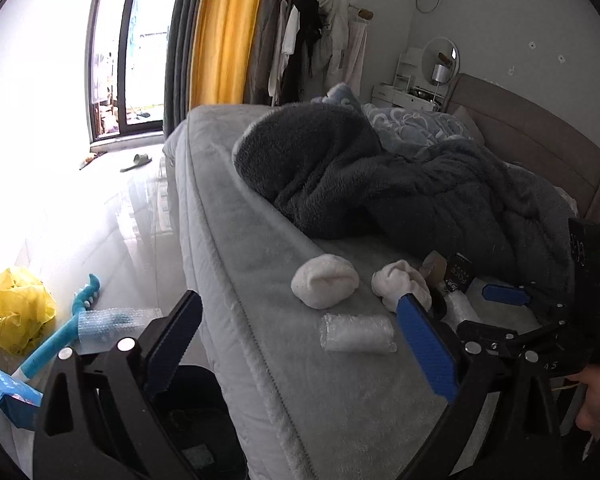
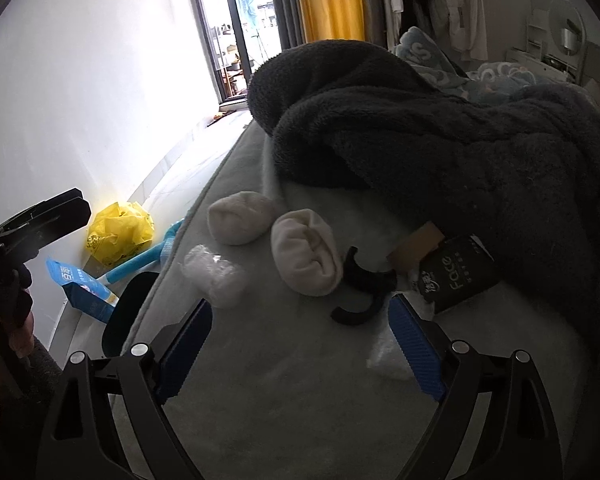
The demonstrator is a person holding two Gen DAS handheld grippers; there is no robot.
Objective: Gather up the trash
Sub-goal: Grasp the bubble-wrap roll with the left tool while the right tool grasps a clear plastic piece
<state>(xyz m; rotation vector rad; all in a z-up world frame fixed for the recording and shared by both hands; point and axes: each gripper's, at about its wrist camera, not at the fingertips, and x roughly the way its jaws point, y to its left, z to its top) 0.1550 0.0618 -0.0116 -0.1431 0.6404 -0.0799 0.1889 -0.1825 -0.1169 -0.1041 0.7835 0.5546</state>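
Note:
On the grey bed [image 1: 340, 400] lie a roll of clear bubble wrap [image 1: 356, 333] [image 2: 214, 276], two balled white socks [image 1: 325, 281] [image 2: 306, 251], a black curved piece [image 2: 362, 292], a black "face" tissue pack [image 2: 458, 274] and a brown card piece [image 2: 414, 246]. My left gripper [image 1: 300, 344] is open and empty, straddling the bed edge just short of the bubble wrap. My right gripper [image 2: 300, 348] is open and empty over the bed, below the black curved piece. It also shows in the left wrist view [image 1: 500, 294].
A dark fleece blanket [image 1: 380, 184] is heaped behind the items. On the floor by the wall lie a yellow plastic bag [image 2: 118, 232], a blue box [image 2: 80, 286], a teal handled tool [image 1: 60, 336] and bubble wrap [image 1: 116, 320]. A dark bin [image 2: 126, 316] stands beside the bed.

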